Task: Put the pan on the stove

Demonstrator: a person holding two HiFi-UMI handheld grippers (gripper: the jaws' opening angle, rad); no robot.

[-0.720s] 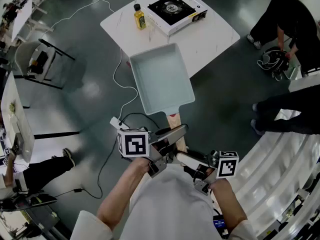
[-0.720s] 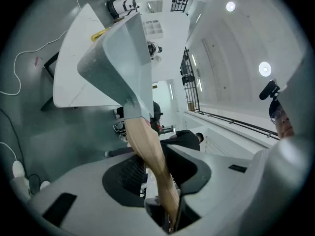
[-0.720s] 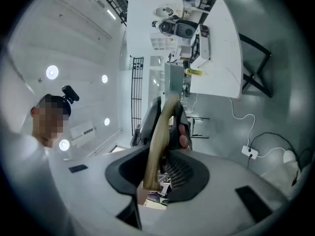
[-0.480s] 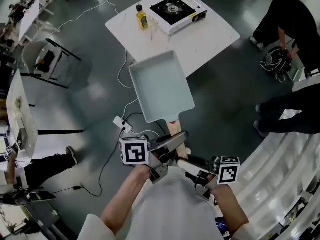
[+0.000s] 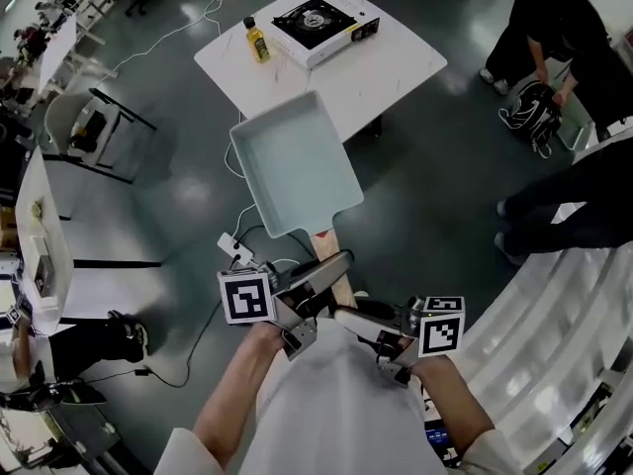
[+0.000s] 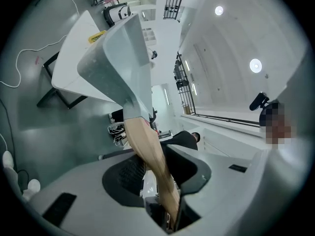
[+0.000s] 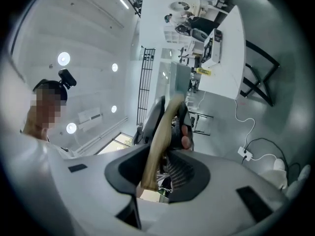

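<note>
A pale blue rectangular pan (image 5: pixel 292 166) with a wooden handle (image 5: pixel 328 255) hangs in the air over the floor, its far corner near the white table's (image 5: pixel 401 62) front edge. My left gripper (image 5: pixel 318 277) is shut on the handle (image 6: pixel 150 151), with the pan (image 6: pixel 118 53) rising beyond the jaws. My right gripper (image 5: pixel 358 320) is shut on the handle's end (image 7: pixel 160 132), just behind the left gripper (image 6: pixel 158 178). A black-topped portable stove (image 5: pixel 321 23) stands on the table's far side. The right gripper (image 7: pixel 160 168) looks along the handle.
A yellow oil bottle (image 5: pixel 257 40) stands left of the stove. White cables and a power strip (image 5: pixel 232 250) lie on the floor below the pan. A chair (image 5: pixel 84 127) is at the left, people in black (image 5: pixel 559 38) at the right, a white curved bench (image 5: pixel 554 305) at lower right.
The table, stove and pan have slid left in the head view. Both grippers keep their hold on the handle, and the pan stays level in the air.
</note>
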